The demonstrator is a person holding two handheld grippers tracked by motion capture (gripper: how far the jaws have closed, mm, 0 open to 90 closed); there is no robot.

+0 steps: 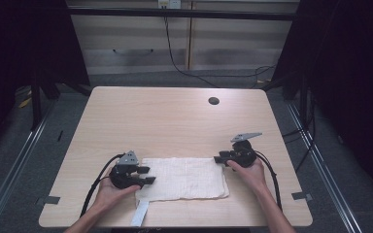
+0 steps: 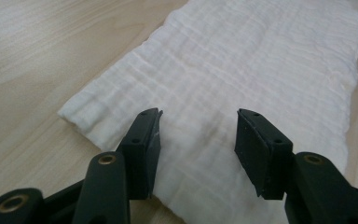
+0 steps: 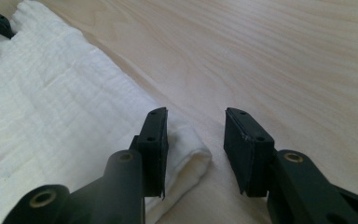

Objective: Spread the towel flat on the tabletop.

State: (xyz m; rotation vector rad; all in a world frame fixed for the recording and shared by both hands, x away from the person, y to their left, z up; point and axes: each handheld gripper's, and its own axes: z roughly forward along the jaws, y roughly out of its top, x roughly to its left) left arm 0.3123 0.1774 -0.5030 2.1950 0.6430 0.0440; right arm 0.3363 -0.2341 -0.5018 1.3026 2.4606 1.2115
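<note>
Cloth (image 1: 182,178) strip's near end hangs past table (image 1: 175,116) edge.

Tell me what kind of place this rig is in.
Probably a lab recording bay, not a home: a bare light wooden table with a cable hole, black curtains at both sides, and loose black cables on grey carpet. A folded white cloth lies on the table.

Left gripper (image 2: 199,128) fingers (image 2: 144,140) spread apart over white cloth (image 2: 261,70); cloth flat on wooden table (image 2: 37,56).
</note>
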